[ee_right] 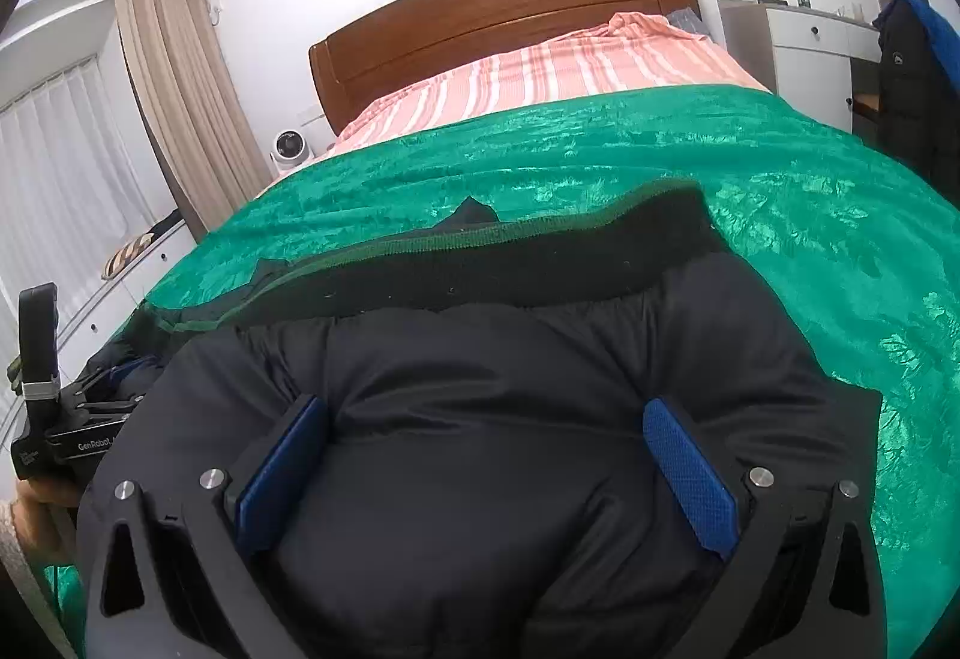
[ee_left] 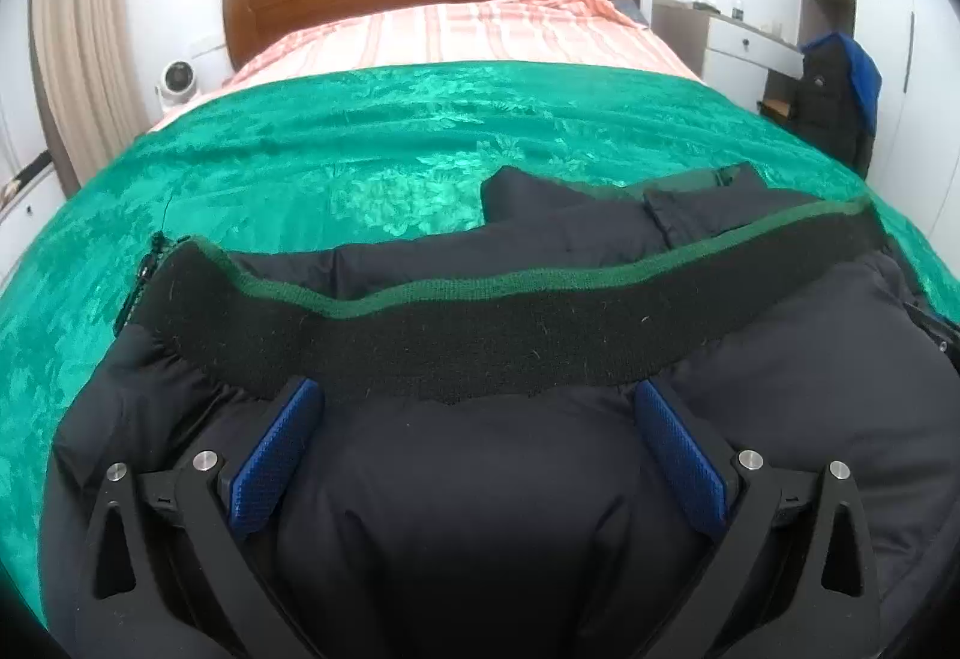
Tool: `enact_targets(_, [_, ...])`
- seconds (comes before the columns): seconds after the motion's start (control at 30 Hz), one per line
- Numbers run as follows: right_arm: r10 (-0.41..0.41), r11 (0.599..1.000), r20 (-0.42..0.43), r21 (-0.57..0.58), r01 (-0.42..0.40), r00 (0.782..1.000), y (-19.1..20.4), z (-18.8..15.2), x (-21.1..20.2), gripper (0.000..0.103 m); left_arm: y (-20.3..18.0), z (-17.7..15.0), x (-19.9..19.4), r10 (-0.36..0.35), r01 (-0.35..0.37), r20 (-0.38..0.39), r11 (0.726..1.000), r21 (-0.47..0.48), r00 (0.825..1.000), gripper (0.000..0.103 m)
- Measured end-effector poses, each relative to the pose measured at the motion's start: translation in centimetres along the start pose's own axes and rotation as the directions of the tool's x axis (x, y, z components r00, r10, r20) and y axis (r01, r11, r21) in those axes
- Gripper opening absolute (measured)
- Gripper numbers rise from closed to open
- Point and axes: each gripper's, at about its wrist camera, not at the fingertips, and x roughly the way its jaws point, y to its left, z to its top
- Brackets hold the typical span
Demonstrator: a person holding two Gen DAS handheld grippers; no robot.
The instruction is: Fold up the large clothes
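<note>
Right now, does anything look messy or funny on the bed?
Mostly tidy. The jacket isn't flat yet: its knit band runs wavy and slanted, and a sleeve pokes out behind it onto the green blanket. Both tools, left and right, are open over the puffy fabric.

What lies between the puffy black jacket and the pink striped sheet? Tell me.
Only bare green velvet bedspread separates the puffy black jacket from the pink striped sheet, in both wrist views.
</note>
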Motion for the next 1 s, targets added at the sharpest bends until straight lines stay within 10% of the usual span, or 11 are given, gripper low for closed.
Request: enact_targets(1.0, [-0.003,1.0,-0.013,0.008,0.003,1.0,-0.09,0.09,0.37,0.103,0.33,-0.2,0.84,-0.02,0.02,-0.004,1.0,-0.019,1.0,0.103])
